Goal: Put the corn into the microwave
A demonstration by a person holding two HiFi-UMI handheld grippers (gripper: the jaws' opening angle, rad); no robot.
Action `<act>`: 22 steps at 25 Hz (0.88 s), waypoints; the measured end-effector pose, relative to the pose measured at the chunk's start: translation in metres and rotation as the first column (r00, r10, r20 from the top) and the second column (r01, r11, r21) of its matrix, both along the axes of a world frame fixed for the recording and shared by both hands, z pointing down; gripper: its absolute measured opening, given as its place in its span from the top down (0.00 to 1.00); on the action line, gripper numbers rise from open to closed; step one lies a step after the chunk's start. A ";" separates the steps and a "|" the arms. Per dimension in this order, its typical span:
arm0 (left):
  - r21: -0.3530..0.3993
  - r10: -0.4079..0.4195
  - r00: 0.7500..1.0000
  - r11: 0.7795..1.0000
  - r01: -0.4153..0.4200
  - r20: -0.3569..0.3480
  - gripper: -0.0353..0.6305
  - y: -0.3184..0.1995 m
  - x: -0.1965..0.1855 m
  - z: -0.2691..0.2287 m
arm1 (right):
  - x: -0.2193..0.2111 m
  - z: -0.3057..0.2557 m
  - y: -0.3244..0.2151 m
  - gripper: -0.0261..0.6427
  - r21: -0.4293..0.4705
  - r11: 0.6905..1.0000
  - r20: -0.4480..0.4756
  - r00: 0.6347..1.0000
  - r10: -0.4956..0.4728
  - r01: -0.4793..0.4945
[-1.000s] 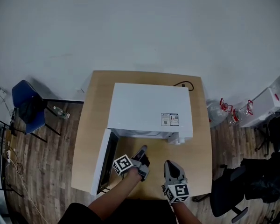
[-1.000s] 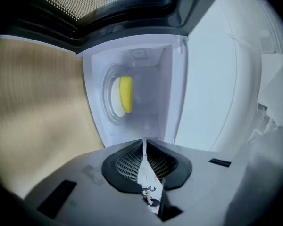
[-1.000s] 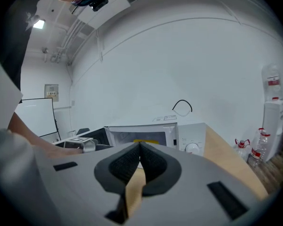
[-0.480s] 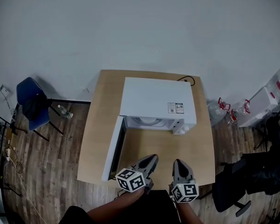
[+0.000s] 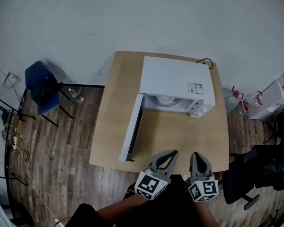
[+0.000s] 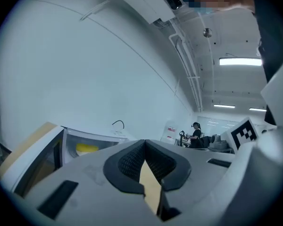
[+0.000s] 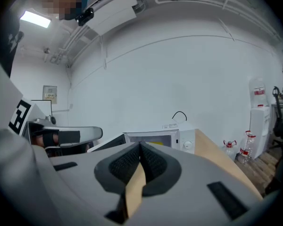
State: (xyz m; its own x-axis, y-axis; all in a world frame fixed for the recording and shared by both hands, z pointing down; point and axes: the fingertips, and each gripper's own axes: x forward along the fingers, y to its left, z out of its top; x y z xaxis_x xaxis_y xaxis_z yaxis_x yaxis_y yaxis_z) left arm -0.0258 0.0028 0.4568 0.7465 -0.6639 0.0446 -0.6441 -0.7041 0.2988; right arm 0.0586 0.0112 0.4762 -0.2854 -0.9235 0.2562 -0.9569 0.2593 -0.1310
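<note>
The white microwave stands on the wooden table with its door swung wide open to the left. Inside it, the left gripper view shows the yellow corn lying in the cavity. My left gripper hovers over the table's near edge, well short of the microwave, shut and empty; its tips meet. Just to its right, my right gripper is also shut with nothing held, its pads closed together. The microwave's control panel shows ahead of it.
A blue chair stands on the wooden floor at the left. Water bottles and a white box sit at the right, with a black office chair near the table's front corner. A black cable runs behind the microwave.
Both grippers have drawn back from the microwave's opening to the table's near edge. The left one has rolled upright. The door stays open.
</note>
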 end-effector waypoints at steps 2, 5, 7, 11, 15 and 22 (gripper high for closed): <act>-0.007 -0.030 1.000 1.000 0.030 -0.003 0.93 0.005 -0.009 0.001 | -0.006 -0.010 0.002 0.87 0.005 1.000 0.012 1.000 -0.012 0.012; -0.006 -0.078 0.997 0.997 0.078 0.014 0.93 0.013 -0.017 0.000 | -0.008 -0.022 0.004 0.87 0.046 0.998 -0.007 0.999 -0.046 0.046; 0.011 -0.107 0.994 0.994 0.107 0.029 0.93 0.021 -0.018 -0.005 | -0.005 -0.027 0.006 0.87 0.065 0.996 -0.025 0.998 -0.061 0.062; 0.017 -0.166 0.984 0.986 0.165 0.063 0.93 0.034 -0.012 -0.011 | 0.000 -0.033 0.014 0.87 0.079 0.991 -0.044 0.993 -0.108 0.111; 0.020 -0.244 0.963 0.970 0.243 0.116 0.93 0.049 -0.009 -0.015 | 0.011 -0.038 0.034 0.87 0.095 0.984 -0.078 0.987 -0.142 0.149; 0.035 -0.295 0.949 0.955 0.293 0.108 0.93 0.084 0.028 -0.027 | 0.051 -0.050 0.070 0.87 0.112 0.978 -0.076 0.983 -0.168 0.175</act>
State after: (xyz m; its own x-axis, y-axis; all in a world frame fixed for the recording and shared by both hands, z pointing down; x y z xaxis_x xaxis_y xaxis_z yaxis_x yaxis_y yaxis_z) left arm 0.0024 0.0869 0.4300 0.5089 -0.8549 0.1014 -0.8519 -0.4831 0.2024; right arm 0.1099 0.0812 0.4258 -0.4283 -0.8872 0.1717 -0.9023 0.4302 -0.0277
